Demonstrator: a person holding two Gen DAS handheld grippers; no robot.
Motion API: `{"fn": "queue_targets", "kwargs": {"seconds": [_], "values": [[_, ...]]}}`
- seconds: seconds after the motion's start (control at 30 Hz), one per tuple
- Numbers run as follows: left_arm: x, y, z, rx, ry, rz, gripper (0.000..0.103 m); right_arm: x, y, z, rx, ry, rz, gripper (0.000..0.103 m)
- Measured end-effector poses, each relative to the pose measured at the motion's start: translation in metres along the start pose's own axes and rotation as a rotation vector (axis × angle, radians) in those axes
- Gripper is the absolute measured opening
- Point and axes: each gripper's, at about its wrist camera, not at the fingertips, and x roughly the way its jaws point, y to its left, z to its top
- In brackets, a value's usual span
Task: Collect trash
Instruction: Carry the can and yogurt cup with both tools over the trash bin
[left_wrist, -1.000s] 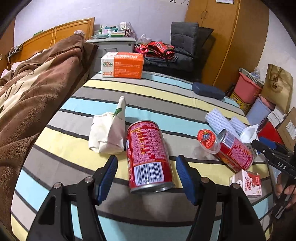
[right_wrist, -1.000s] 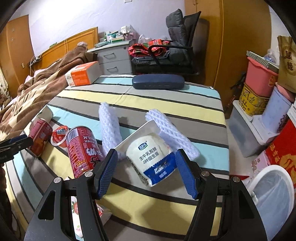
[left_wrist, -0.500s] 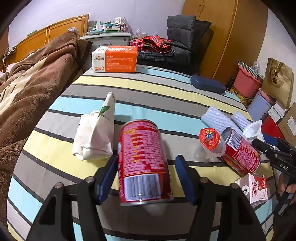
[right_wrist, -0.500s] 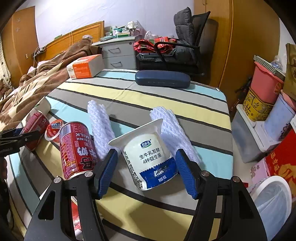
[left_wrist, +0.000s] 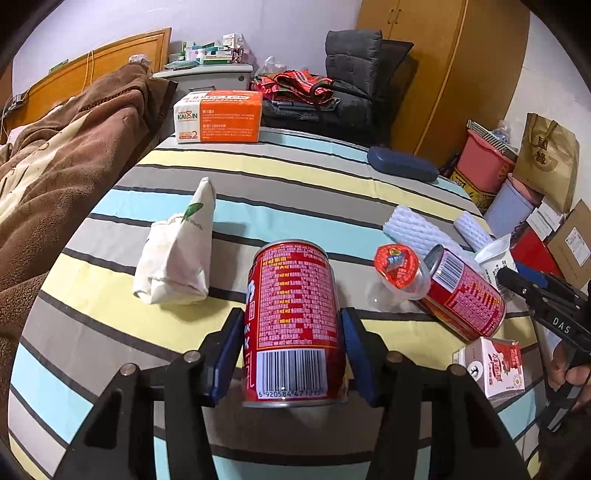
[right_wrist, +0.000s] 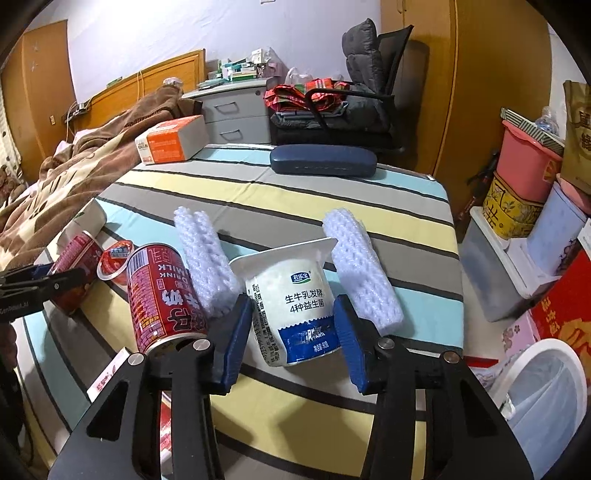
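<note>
Left gripper (left_wrist: 291, 350): my blue pads are pressed on both sides of a red can (left_wrist: 293, 325), held clear of the striped tablecloth (left_wrist: 295, 173).
Right gripper (right_wrist: 293, 345): narrowed onto a white yoghurt cup (right_wrist: 295, 302); the left pad touches it, the right looks to touch it too, though I cannot tell how firmly.
Trash left on the table: a second red can (left_wrist: 463, 291) lying beside a small red-lidded cup (left_wrist: 399, 266), a milk carton (left_wrist: 493, 365), a folded paper bag (left_wrist: 177, 251), two white foam sleeves (right_wrist: 207, 254).
Bin: a white lined basket (right_wrist: 546, 398) on the floor, just past the table corner on my right.
Doing it well: I judge the cup's thin walls will buckle, so squeeze lightly, keep its mouth upward, and carry it over the basket before opening.
</note>
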Motion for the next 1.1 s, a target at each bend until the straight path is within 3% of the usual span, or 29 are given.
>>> {"fn": "queue_targets", "kwargs": {"seconds": [0.53,1.1], "values": [[-0.048,-0.038,-0.003,0.063,-0.087,-0.058,0.055,-0.033,-0.002,-0.009,0.084,-0.090,0.014,0.046],[-0.083,-0.119,-0.014,0.200,-0.141,-0.182,0.055,-0.084,-0.018,-0.034,0.177,-0.191,-0.001,0.046]]}}
